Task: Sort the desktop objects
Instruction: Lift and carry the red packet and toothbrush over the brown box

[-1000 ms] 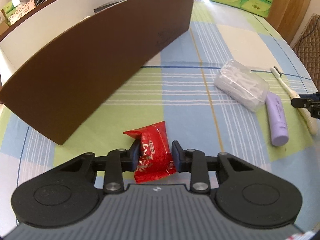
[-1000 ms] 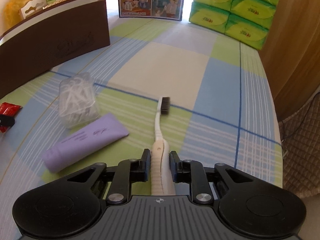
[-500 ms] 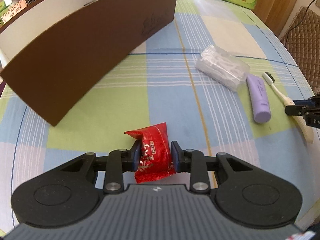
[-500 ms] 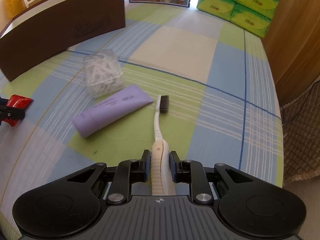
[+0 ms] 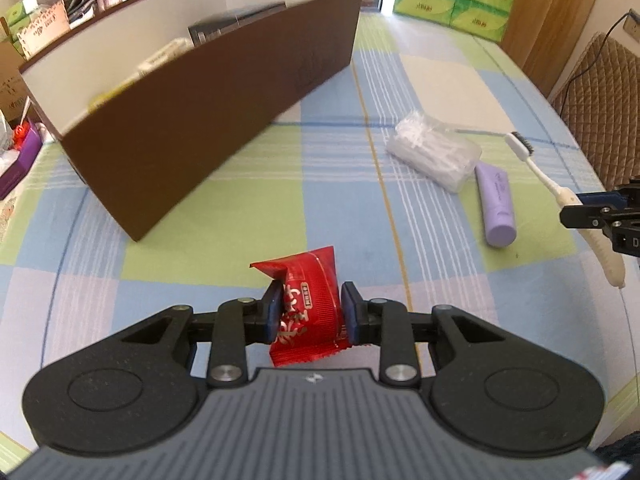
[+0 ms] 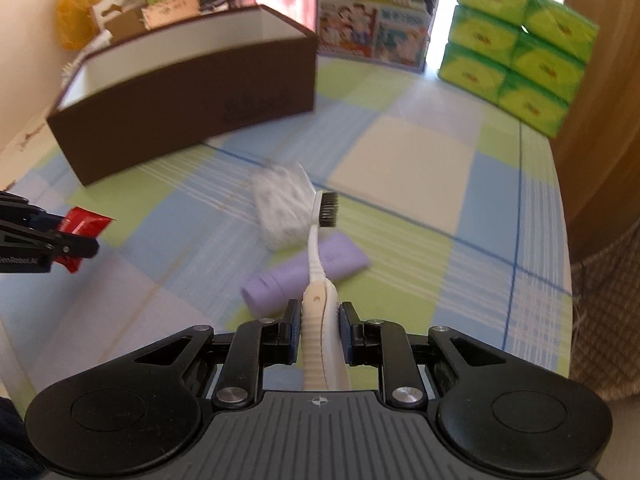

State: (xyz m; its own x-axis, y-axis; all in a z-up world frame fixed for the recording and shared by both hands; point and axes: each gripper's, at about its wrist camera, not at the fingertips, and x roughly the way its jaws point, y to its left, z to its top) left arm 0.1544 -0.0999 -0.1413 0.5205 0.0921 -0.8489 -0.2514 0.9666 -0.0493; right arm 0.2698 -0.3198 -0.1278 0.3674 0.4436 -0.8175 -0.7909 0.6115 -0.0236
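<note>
Checked cloth in blue, green and cream covers the table (image 5: pixel 224 216), which fills both wrist views. Largest on it is a long brown box (image 5: pixel 208 112) with a white lining, reaching from the upper left toward the top centre of the left view; a few items lie inside, too blurred to name. Green tissue packs (image 6: pixel 520 44) are stacked at the upper right of the right view. Right of centre in the left view a clear case (image 5: pixel 434 150) lies on the cloth, with a purple tube (image 5: pixel 496 204) just beside it. The left gripper (image 5: pixel 310 318), low in its own frame, is clamped on a red packet (image 5: pixel 310 300) held clear of the table. The right gripper (image 6: pixel 319 334) is closed tight on the handle of a white toothbrush (image 6: pixel 318 248), whose dark bristles point up the frame, above the tube and case. Each gripper shows at the edge of the other's view.
</note>
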